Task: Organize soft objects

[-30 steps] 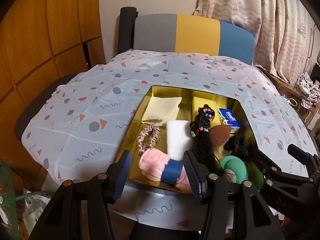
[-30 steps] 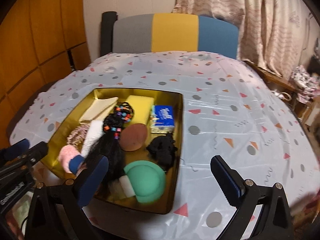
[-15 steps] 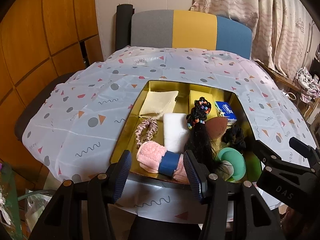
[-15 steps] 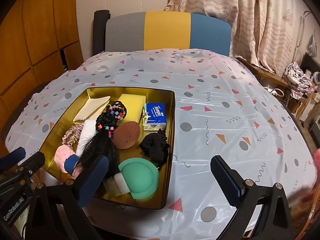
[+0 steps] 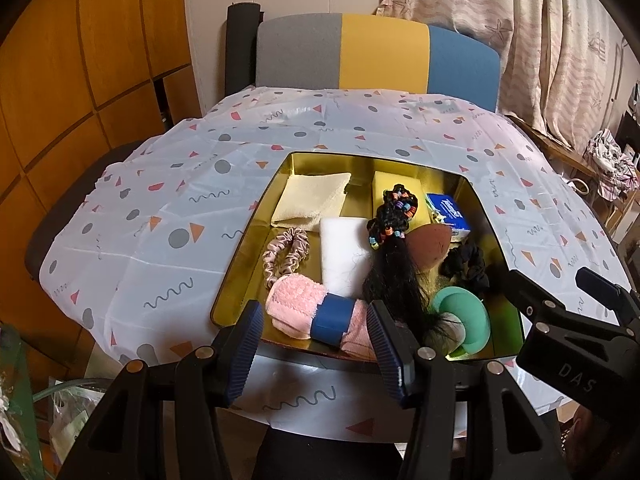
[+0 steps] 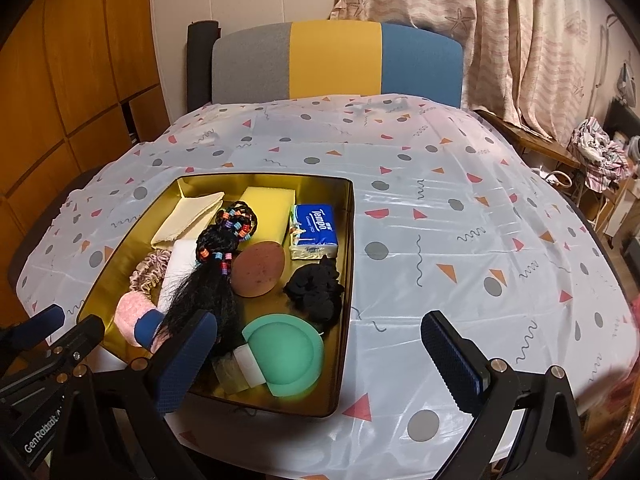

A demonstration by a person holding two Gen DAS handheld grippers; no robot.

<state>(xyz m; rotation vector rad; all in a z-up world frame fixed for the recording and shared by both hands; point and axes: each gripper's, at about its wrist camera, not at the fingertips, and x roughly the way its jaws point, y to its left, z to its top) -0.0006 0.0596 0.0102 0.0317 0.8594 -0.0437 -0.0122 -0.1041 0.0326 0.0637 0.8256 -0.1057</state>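
A: Count in the gold tray (image 6: 347, 248)?
B: Ten soft things. One cream cloth (image 6: 188, 218) at far left corner; one yellow sponge (image 6: 269, 200) beside it; one blue tissue pack (image 6: 315, 229) against the right wall. One white pad (image 5: 345, 254) mid-left, partly under one black hairpiece with coloured beads (image 6: 218, 264)
A: Scrunchies?
B: Two: one pinkish scrunchie (image 5: 285, 255) by the left wall, one black scrunchie (image 6: 314, 294) near the right wall. Well apart
A: Rest?
B: One brown oval puff (image 6: 258, 270) in the middle, touching the hairpiece. One green round silicone piece (image 6: 285, 354) near the front, with a small white bit at its left edge; cannot tell what. One pink rolled towel with blue band (image 5: 318, 314) at the front left corner
A: Tray where?
B: On the surface, over one patterned tablecloth (image 6: 460, 216), left of centre in the right wrist view. One chair (image 6: 336, 62) behind: grey, yellow, blue panels
A: Grippers?
B: Two. Left gripper (image 5: 316, 350) spread, empty, hanging short of the tray's near edge, pink roll seen between the fingers. Right gripper (image 6: 320, 354) spread wider, empty; left finger (image 6: 188, 356) over the tray's near corner, other over bare cloth
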